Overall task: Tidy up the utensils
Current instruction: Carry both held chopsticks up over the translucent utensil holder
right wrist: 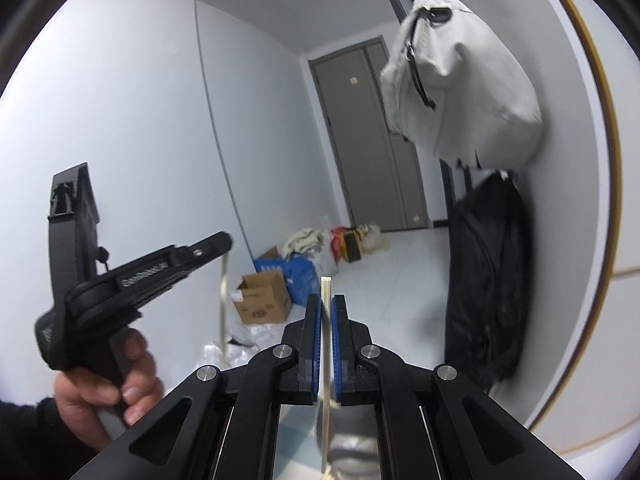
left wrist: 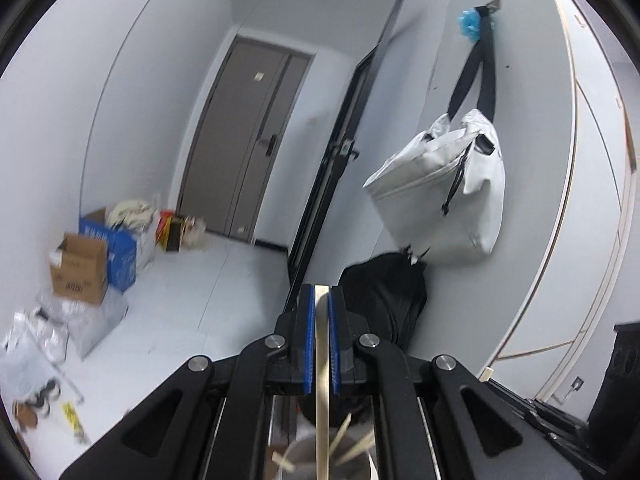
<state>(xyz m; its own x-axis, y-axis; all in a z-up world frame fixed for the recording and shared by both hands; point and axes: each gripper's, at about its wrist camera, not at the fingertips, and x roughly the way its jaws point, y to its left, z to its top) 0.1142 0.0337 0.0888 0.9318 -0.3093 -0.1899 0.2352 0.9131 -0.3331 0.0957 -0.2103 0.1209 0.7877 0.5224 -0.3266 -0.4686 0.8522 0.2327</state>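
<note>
Bags, one white and one black, are seen hanging beyond the fingers. A flat wooden stick is clamped upright by the left gripper; a thin chopstick is pinched by the right gripper.

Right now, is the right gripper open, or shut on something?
Shut on a thin pale wooden stick: the right gripper has its blue pads pressed against it on both sides, and the stick's tip stands above them.

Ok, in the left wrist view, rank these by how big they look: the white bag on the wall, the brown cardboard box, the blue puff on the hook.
1. white bag, clearly largest, though nearest the camera.
2. brown cardboard box.
3. blue puff, smallest.
</note>
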